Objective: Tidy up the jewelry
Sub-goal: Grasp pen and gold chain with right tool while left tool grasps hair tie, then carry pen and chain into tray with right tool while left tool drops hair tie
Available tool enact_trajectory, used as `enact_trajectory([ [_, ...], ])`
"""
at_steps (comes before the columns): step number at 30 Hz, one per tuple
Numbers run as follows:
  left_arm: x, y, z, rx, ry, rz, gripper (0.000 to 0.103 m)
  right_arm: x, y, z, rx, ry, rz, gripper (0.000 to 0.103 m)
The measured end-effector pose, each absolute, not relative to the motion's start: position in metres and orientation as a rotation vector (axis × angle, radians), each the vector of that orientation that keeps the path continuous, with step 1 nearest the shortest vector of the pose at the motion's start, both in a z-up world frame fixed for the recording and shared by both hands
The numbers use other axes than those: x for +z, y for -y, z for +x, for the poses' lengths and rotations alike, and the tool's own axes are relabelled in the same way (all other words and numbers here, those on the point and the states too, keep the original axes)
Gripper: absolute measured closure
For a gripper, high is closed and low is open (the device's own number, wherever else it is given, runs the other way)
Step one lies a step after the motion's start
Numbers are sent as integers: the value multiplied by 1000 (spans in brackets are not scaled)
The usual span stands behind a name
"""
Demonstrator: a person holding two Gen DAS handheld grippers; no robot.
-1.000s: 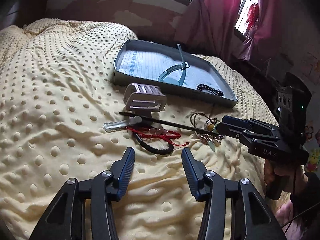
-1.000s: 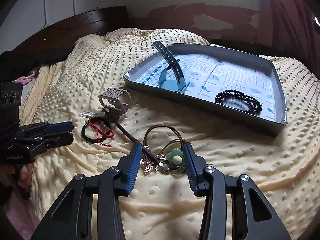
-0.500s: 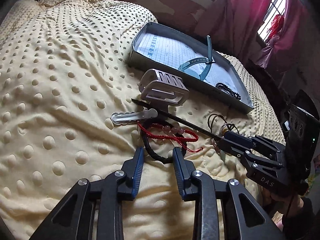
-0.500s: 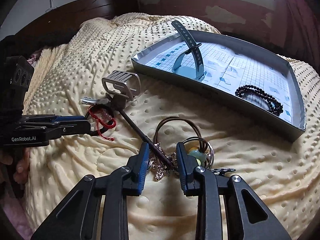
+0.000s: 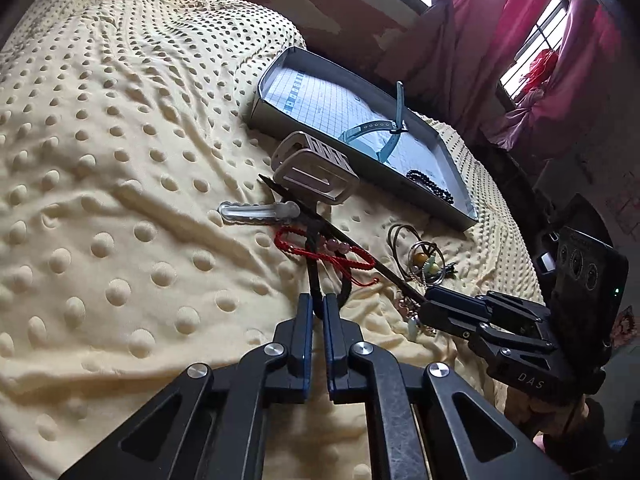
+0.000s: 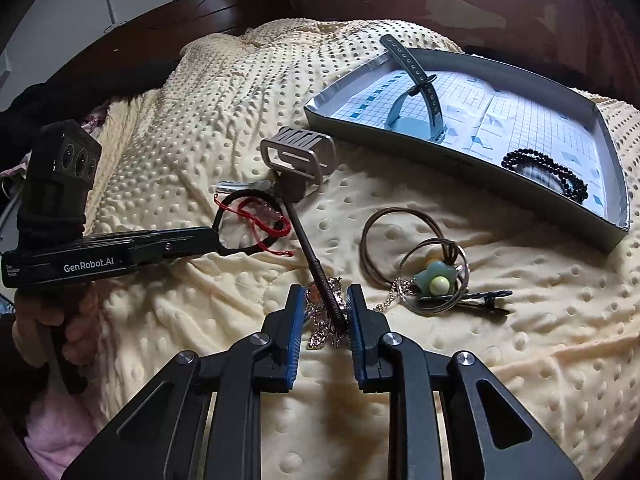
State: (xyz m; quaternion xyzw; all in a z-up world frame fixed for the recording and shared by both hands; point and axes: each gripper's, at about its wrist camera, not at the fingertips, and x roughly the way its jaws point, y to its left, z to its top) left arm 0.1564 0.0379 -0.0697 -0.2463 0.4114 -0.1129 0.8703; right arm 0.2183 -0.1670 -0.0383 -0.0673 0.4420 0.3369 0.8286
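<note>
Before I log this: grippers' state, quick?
Left gripper: shut on the black elastic hair-tie loop.
Right gripper: part-closed around the dark slender hair stick; grip unclear.

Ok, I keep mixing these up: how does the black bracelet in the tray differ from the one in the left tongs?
The beaded bracelet is small round beads; the cord bracelet is a smooth loop. The beaded bracelet lies free in the tray; the cord bracelet is on the blanket, pinched in the left tongs, crossing a red string bracelet. Both are black.

Tray (image 6: 472,160) upper right on blanket (image 6: 200,120), holding watch strap (image 6: 420,92) and bead bracelet (image 6: 548,172). Clip (image 6: 298,152) frame centre; cord bracelets (image 6: 256,220) lower left of it; pendant cord (image 6: 420,256) right.
</note>
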Motion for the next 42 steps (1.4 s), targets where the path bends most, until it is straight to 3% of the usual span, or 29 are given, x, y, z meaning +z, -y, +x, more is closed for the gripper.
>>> enact_trajectory([
  [22,-57,-29,116,-259,-828,-475,99,-52,161,214,698,-999,-109,82],
  [33,-34,-30,89,-261,-714,-489,99,-58,193,194,756,-1040,327,82],
  [42,-31,-35,85,-244,-683,-503,99,-45,223,189,808,-893,576,82],
])
